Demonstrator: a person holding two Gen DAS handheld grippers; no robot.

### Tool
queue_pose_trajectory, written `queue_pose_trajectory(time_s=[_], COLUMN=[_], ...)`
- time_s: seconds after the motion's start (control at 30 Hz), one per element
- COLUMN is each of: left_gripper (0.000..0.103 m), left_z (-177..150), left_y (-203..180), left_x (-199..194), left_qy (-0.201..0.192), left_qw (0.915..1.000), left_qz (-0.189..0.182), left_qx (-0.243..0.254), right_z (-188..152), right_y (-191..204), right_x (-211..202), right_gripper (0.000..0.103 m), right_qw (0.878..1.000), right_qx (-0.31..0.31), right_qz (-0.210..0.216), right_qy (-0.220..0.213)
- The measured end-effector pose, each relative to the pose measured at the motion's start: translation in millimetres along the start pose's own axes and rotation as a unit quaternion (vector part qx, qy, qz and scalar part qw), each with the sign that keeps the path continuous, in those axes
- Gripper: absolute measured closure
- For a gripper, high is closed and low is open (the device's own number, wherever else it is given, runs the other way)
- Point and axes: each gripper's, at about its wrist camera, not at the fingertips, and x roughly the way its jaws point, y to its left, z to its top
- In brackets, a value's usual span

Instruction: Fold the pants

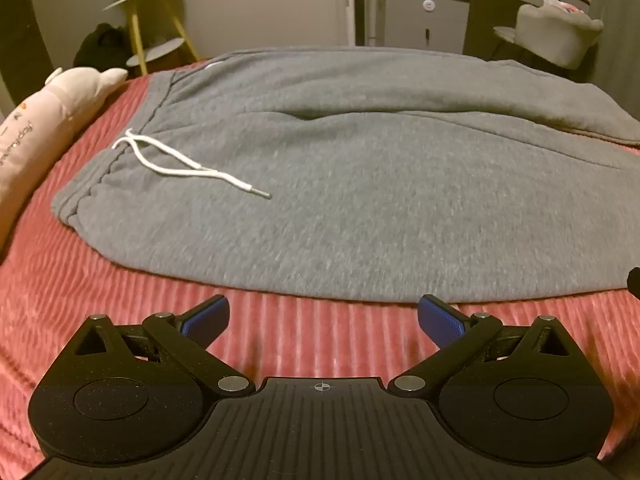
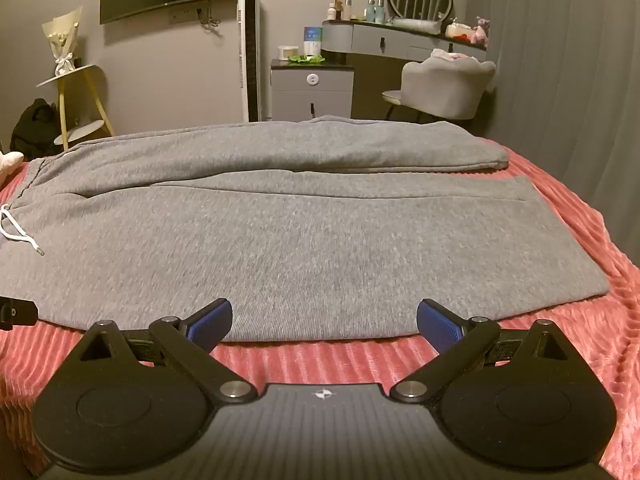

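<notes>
While the left wrist camera is looking down over a bed covered in a ribbed pink blanket [image 1: 80,300], the left tool [image 1: 323,318] is hovering with its blue pads spread wide apart and nothing between them, just short of the near edge of the grey sweatpants [image 1: 360,200]. These pants are lying flat across the blanket, waistband toward the left, with a white drawstring [image 1: 180,164] trailing over the fabric. A pale plush pillow [image 1: 48,120] is resting at the left edge of the bed.

From the right wrist camera, the right tool [image 2: 324,322] is likewise standing wide apart and empty, its pads reaching just over the near hem side of the sweatpants [image 2: 300,240]. Both legs are stretching toward the right, the far one lying slightly over the near one. Behind the bed, a grey chair [image 2: 444,84] is standing beside a vanity.
</notes>
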Motion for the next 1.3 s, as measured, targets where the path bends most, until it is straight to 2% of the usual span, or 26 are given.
queue_pose_trajectory(time_s=[1.3], left_gripper=[0.000], left_z=[-2.8], left_y=[0.5], left_x=[3.0], left_qy=[0.004], left_qw=[1.0000], left_qz=[0.004], left_qx=[0.000], right_z=[7.7], right_y=[5.2], right_x=[-7.9], right_gripper=[0.004], right_qw=[1.000], right_qx=[0.000], right_qz=[-0.001], right_qy=[0.001])
